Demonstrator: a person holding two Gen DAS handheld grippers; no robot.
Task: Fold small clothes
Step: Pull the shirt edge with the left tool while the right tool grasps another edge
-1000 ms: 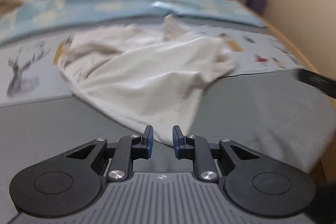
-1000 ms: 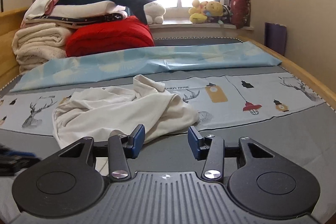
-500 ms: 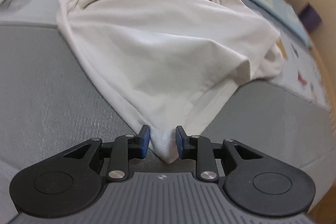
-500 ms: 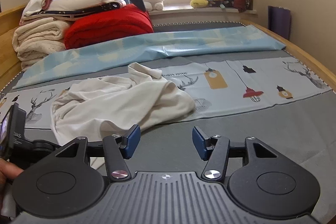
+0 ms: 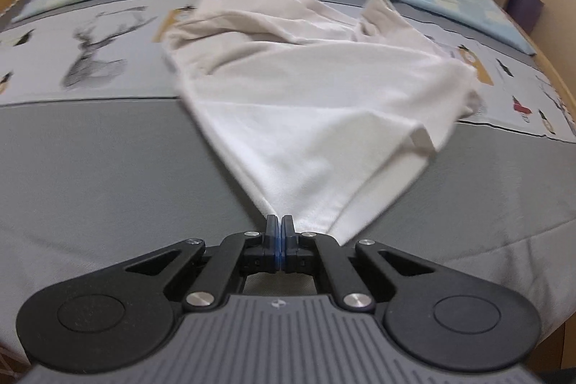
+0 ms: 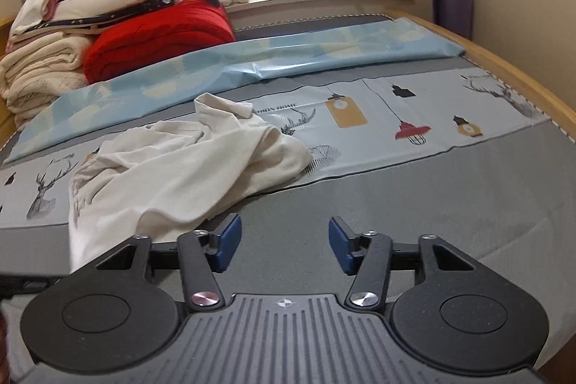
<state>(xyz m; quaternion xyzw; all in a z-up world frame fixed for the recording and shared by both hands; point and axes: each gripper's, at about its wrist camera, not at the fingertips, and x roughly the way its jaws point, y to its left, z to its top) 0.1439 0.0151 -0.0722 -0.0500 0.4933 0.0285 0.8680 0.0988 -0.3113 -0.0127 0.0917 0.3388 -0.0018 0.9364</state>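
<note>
Since half a second ago, left gripper (image 5: 279,222) is pinching the white shirt's (image 5: 316,103) near corner, jaws fully together, cloth fanning toward 12 o'clock over the bed (image 5: 90,161).

Right gripper (image 6: 282,236) is closing, nothing between its jaws; shirt (image 6: 187,168) lying at 10 o'clock.

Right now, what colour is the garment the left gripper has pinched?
White to off-white, plain, no print. The garment shows best in the left wrist view, its corner clamped in the left gripper.
</note>
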